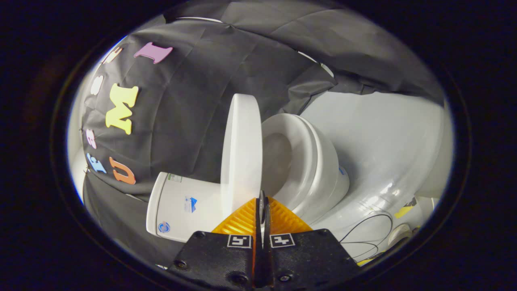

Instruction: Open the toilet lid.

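Observation:
The view is rolled on its side. A white toilet lid (pixel 241 149) stands raised, well apart from the white seat (pixel 301 141) and the bowl (pixel 328 173) beneath it. The open bowl hole shows between lid and seat. My gripper (pixel 261 202) is shut on the lid's front rim: the thin edge of the lid runs into the narrow slit between the two fingers. The lid rises straight ahead of the fingers. The white tank (pixel 181 206) lies beyond the lid, beside the left finger.
A pale glossy floor (pixel 383 133) spreads around the bowl. Thin black cables (pixel 371 230) and small yellow and white items lie on it near the right finger. The black cloth wall (pixel 190 101) hangs close behind the tank.

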`<state>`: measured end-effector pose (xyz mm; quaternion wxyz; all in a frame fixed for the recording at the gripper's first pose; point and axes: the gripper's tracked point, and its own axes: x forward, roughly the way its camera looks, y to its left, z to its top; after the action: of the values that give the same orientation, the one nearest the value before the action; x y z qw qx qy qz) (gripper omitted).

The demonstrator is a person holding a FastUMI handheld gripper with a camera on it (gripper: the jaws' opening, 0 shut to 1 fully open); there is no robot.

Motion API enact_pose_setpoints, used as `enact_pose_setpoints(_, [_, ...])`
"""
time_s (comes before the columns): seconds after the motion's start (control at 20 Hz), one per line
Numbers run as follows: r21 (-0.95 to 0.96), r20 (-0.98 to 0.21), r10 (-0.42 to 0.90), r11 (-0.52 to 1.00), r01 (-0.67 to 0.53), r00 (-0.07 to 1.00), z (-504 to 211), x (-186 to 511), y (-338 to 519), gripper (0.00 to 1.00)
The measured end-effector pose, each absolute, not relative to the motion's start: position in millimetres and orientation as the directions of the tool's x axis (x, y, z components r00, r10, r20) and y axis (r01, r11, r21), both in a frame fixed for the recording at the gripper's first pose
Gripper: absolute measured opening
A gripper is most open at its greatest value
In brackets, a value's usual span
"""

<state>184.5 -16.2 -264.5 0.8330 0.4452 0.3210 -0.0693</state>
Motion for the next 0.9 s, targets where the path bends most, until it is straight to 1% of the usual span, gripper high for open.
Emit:
enact_pose_setpoints(0.15, [0.636,-0.615,0.137,0.667,0.387,0.776,-254.9,185.3,-9.2,0.04])
enact_pose_setpoints(0.4, [0.616,-0.623,0.123,0.686,0.388,0.772,-239.0,191.6,0.5,0.04])
enact_pose_setpoints(0.65, [0.592,-0.612,0.132,0.73,0.342,0.78,-210.4,201.5,22.0,0.04])
enact_pose_setpoints(0.9, [0.505,-0.613,0.113,0.817,0.278,0.782,-184.8,207.8,45.6,0.04])
